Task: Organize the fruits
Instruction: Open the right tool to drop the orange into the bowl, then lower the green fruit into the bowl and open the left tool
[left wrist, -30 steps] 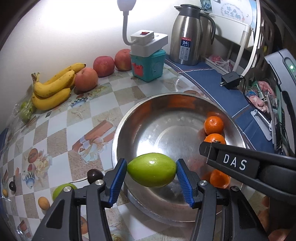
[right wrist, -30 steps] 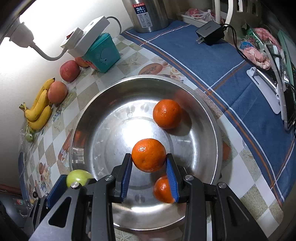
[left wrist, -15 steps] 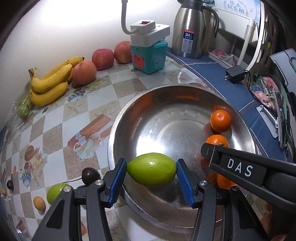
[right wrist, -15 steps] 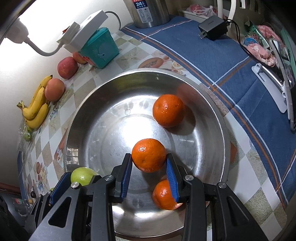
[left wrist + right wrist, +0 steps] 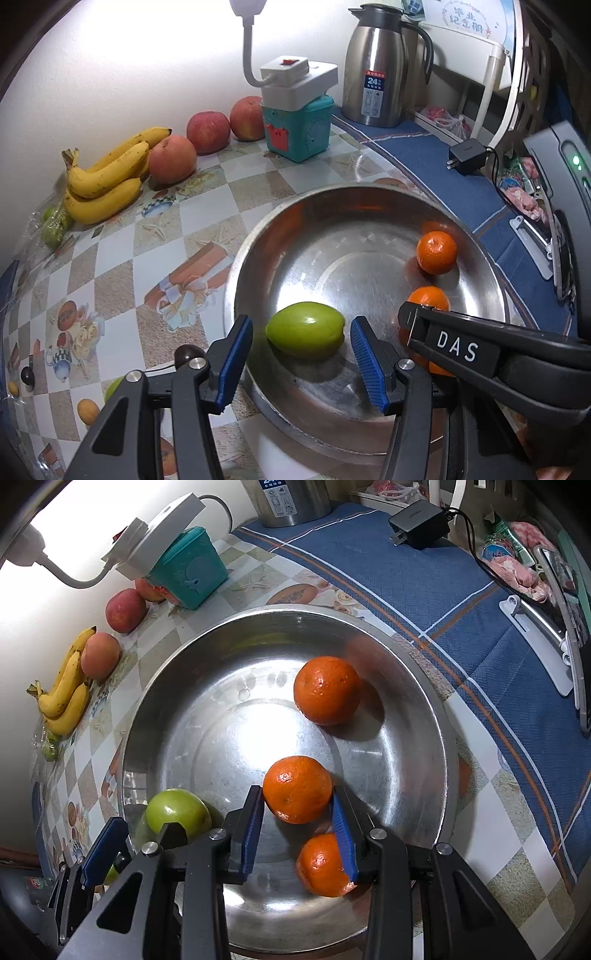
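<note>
A steel bowl (image 5: 332,206) (image 5: 417,657) sits on the checked tablecloth. My left gripper (image 5: 301,350) is open, its blue pads apart on either side of a green fruit (image 5: 306,335) that lies in the bowl; the fruit also shows in the right wrist view (image 5: 177,812). My right gripper (image 5: 297,823) is shut on an orange (image 5: 297,789) just above the bowl floor. Two more oranges lie in the bowl, one far (image 5: 327,689) (image 5: 436,252) and one near (image 5: 319,866).
Bananas (image 5: 107,177), three apples (image 5: 171,158) and a teal box with a lamp base (image 5: 299,125) stand at the back by the wall. A steel thermos (image 5: 380,62) and a charger (image 5: 467,157) are on the blue cloth. Small fruits (image 5: 184,354) lie left of the bowl.
My left gripper has opened and let go of the green fruit, which now rests in the bowl. The right gripper still holds its orange, lower in the bowl.
</note>
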Motion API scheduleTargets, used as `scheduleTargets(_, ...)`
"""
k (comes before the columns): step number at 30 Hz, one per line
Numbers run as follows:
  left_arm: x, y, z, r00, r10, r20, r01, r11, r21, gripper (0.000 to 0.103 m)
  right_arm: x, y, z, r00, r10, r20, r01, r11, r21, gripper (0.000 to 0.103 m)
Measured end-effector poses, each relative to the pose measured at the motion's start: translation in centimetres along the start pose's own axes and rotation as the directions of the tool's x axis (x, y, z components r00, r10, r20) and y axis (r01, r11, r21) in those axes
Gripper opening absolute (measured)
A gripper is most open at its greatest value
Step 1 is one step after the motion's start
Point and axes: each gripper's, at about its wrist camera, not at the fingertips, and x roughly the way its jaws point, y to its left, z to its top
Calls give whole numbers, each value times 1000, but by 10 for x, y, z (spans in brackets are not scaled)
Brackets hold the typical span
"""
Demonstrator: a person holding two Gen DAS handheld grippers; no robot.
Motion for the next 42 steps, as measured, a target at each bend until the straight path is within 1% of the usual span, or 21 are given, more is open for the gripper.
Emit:
scheduleTargets(4,-8,4,4,1000,-4,15,4,1000,-11,60,-7,3,1,1000,5,20,-5,1000,-8,43)
scheduleTargets(8,-20,10,10,999,20,31,-20,1000,-20,60,-18,5,3,999,13,44,-13,1000,-9,44)
scheduleTargets(11,-26,19,13,999,30,26,-29,998,-49,60,-26,6,4,998,10,61,-9,1000,-14,44)
scheduleTargets(16,-32,42,15,998,60,-12,-61,991,-121,61,-32,8,1,999,-16,44,18,999,-35,43)
scheduleTargets(20,-34,60,10,996,64,-57,-73,980,-187,63,-34,11,-2,999,-30,33,32,998,-55,43)
scheduleTargets(25,-32,70,3,992,75,-102,-96,972,-215,63,-41,16,-7,999,-27,33,30,996,-78,43)
scheduleTargets(28,-31,74,1,990,81,-117,-106,968,-227,63,-43,21,-9,999,-21,31,24,995,-95,43)
scheduleTargets(30,-31,78,-1,988,91,-127,-119,963,-241,69,-42,24,-10,999,-24,29,27,994,-105,43)
scheduleTargets(32,-31,84,-2,986,104,-134,-136,956,-260,82,-40,25,-11,999,-24,25,26,993,-113,44)
scheduleTargets(33,-31,87,-3,985,106,-137,-140,953,-268,84,-38,25,-11,1000,-18,20,20,993,-116,52)
scheduleTargets(34,-31,90,-3,984,106,-140,-142,950,-277,89,-36,25,-11,1000,-17,15,19,993,-116,62)
scheduleTargets(35,-30,93,-5,984,106,-145,-144,947,-288,94,-34,25,-12,1000,-20,11,21,993,-118,67)
scheduleTargets(36,-30,95,-5,983,106,-149,-147,943,-298,96,-34,26,-12,1000,-23,11,24,992,-120,69)
scheduleTargets(37,-30,98,-7,982,108,-154,-151,939,-309,101,-33,26,-12,1000,-27,11,28,992,-124,69)
scheduleTargets(38,-30,101,-8,981,109,-162,-157,934,-320,103,-32,26,-13,999,-32,12,33,991,-129,69)
scheduleTargets(39,-29,103,-9,979,112,-167,-163,931,-328,103,-32,27,-13,999,-36,14,38,990,-132,71)
scheduleTargets(40,-29,105,-10,978,117,-174,-170,928,-332,103,-31,27,-13,999,-42,15,43,990,-136,77)
scheduleTargets(41,-28,107,-12,976,124,-180,-180,924,-336,103,-30,27,-14,999,-43,16,45,990,-137,79)
scheduleTargets(42,-27,109,-13,974,130,-187,-188,922,-338,103,-29,28,-14,999,-43,15,45,990,-137,80)
